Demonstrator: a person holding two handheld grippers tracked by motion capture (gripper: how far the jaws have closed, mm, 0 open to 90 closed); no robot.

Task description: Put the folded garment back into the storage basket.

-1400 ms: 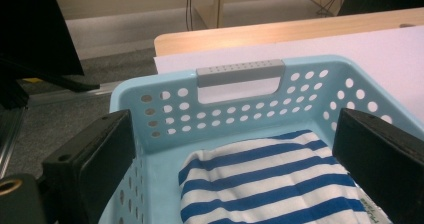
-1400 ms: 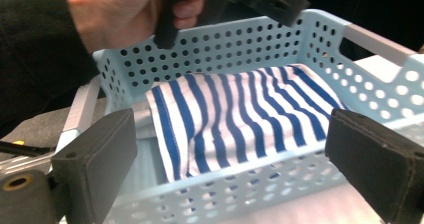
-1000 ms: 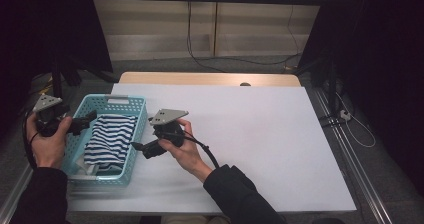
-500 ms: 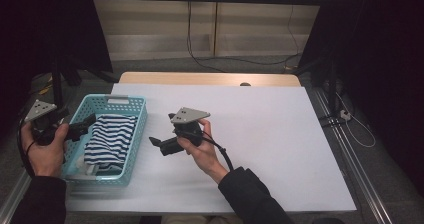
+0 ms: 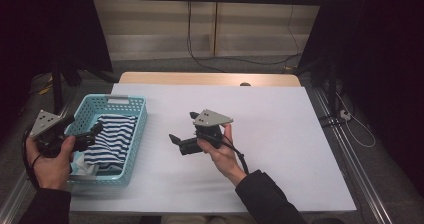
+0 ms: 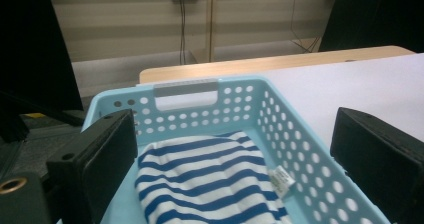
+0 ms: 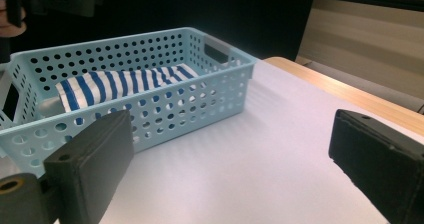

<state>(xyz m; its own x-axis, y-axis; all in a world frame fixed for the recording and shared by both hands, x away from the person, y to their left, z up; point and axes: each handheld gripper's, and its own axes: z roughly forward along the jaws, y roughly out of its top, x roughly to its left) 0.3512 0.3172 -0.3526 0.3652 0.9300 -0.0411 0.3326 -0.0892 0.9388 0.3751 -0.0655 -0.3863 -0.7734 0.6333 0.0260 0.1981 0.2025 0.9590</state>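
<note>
The near end of the blue-and-white striped folded cloth (image 6: pixel 210 184) is cut off at the bottom edge of the left gripper view, and a small white object beside it in the near corner of the light-blue perforated plastic basket (image 5: pixel 135 134) cannot be identified from the high view. The cloth is seen lying inside the basket, at the left side of the white table top (image 5: pixel 280 134). The left gripper (image 5: pixel 92 132) is held over the basket's left rim, jaws wide apart and empty, just above the cloth. The right gripper (image 5: pixel 182 131) is held over the table, well apart from the basket, jaws likewise spread and empty. Compared with a second ago, the right gripper has been drawn rightward away from the basket.
</note>
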